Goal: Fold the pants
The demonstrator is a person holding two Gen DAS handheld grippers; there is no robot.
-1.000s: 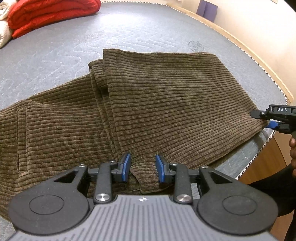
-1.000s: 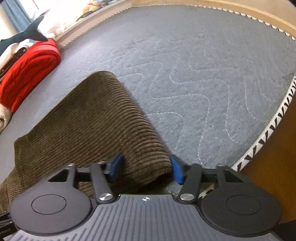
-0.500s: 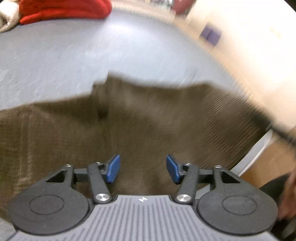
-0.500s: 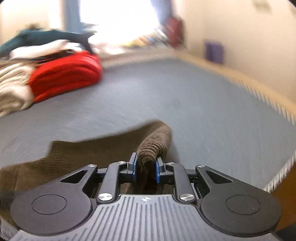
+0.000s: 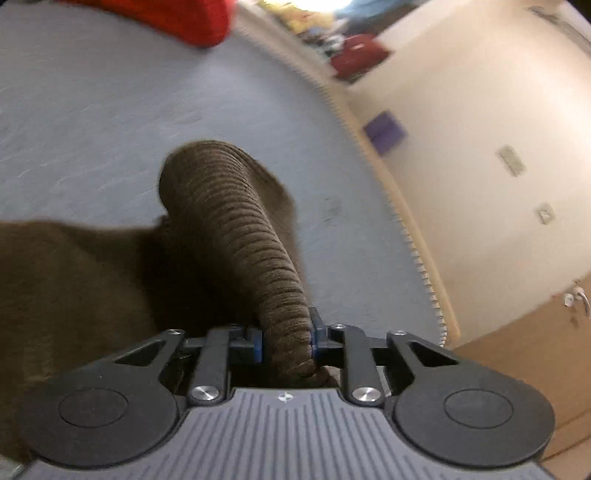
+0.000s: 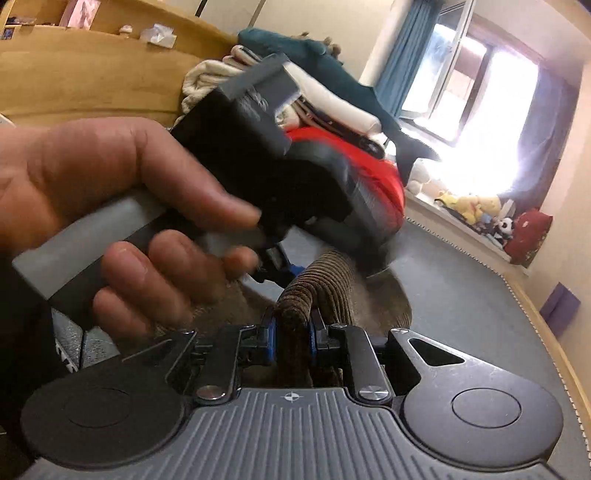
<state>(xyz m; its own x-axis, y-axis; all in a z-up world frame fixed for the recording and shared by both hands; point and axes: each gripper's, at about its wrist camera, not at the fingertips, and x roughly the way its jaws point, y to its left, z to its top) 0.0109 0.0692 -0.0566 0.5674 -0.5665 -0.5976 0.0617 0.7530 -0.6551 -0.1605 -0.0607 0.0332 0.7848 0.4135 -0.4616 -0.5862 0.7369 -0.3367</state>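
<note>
**Both grippers clamped on the corduroy pants above the mattress**

Clearly, the brown corduroy pants [image 5: 236,236] are pinched by both hand-held tools. In the left wrist view, a bunched ridge of the ribbed fabric is seen rising from the grey quilted mattress [image 5: 110,122] and running between the blue pads of the left gripper [image 5: 286,341], whose jaws have just been closing and are now pressed against the cloth on either side. More of the pants is spread flat and dark on the mattress to the left of that raised fold, blurred by motion. A red folded item [image 5: 177,18] is visible at the far edge of the mattress, and a cream wall [image 5: 480,147] is seen to the right beyond the mattress's trimmed border.

In the right wrist view, a second fold of the pants [image 6: 314,291] is held between the pads of the right gripper [image 6: 291,341], with the jaws drawn in tight on it. Just beyond and to the left, the left gripper's grey-and-black body [image 6: 258,147] is grasped by the person's left hand [image 6: 110,206], close above the same fabric. Behind it, a stack of folded clothes [image 6: 332,103] and a bright window [image 6: 480,85] can be made out.
</note>
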